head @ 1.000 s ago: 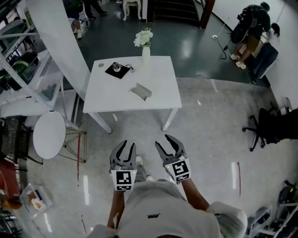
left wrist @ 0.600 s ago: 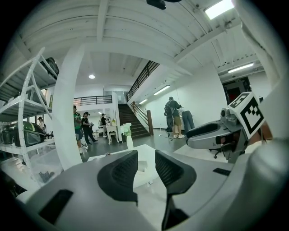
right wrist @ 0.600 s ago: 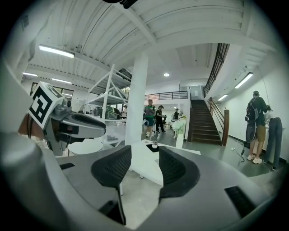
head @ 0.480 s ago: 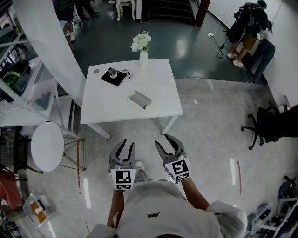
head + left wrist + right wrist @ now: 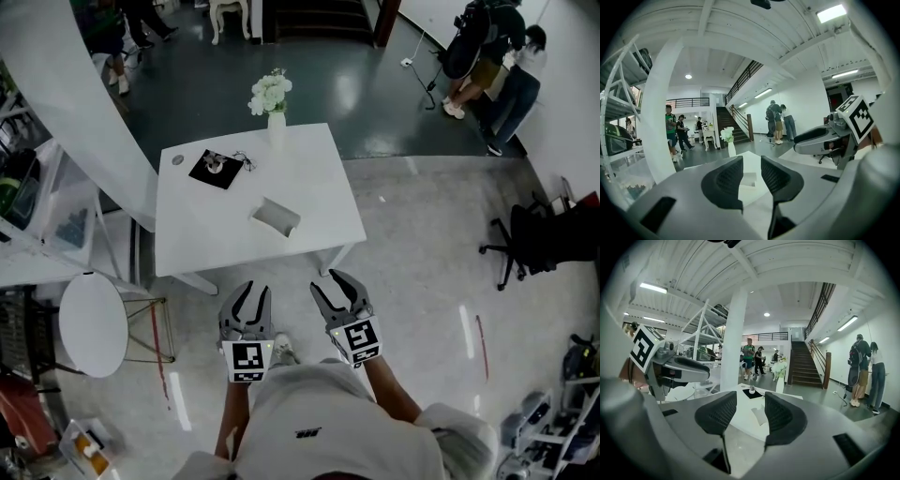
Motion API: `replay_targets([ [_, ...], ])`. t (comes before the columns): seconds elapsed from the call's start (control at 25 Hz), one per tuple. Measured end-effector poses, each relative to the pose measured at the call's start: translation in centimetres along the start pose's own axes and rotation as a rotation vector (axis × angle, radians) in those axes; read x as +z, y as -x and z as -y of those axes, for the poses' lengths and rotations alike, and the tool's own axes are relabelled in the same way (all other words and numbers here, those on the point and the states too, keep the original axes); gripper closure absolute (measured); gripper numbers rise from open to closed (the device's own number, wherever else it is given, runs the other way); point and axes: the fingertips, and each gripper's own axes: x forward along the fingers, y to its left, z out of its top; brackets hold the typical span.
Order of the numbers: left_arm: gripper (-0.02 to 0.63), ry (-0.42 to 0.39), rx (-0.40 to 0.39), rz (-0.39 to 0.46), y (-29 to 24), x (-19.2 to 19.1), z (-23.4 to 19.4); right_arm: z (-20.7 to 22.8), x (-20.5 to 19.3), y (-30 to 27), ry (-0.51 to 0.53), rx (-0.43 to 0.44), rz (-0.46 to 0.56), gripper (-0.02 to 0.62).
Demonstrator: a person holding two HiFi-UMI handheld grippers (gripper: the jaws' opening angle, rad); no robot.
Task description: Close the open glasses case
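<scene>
The open glasses case, pale grey, lies near the middle of a white square table. It also shows between the jaws in the left gripper view as the case and in the right gripper view as the case. My left gripper and right gripper hang side by side in the air short of the table's near edge, well apart from the case. Both stand open with nothing between their fingers.
On the table stand a vase of white flowers, a black mat with a small object and a small round disc. A round white side table stands at the left, shelving beyond it. An office chair and people are at the right.
The table has shifted down and left in the head view and looks nearer. Both grippers hold the same open pose in front of the body.
</scene>
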Motion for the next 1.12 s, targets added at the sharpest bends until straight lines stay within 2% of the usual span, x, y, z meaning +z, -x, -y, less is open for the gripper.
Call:
replay_targets([
  [0.56,0.477,-0.029,-0.111,0.031,-6.4,0.6,-3.3,2.5,0.8,-5.1,-0.023,-0.109,-0.006,0.411],
  [0.88,0.479,-0.02,-0.115,0.021,-8.2,0.2,-4.7,3.3,0.5,-7.5,-0.031,-0.114,-0.025,0.414],
  [1.12,0.479,-0.013,-0.097,0.016,-10.0,0.1,-6.1,3.8,0.9,-9.9,-0.023,-0.083,-0.028,0.414],
])
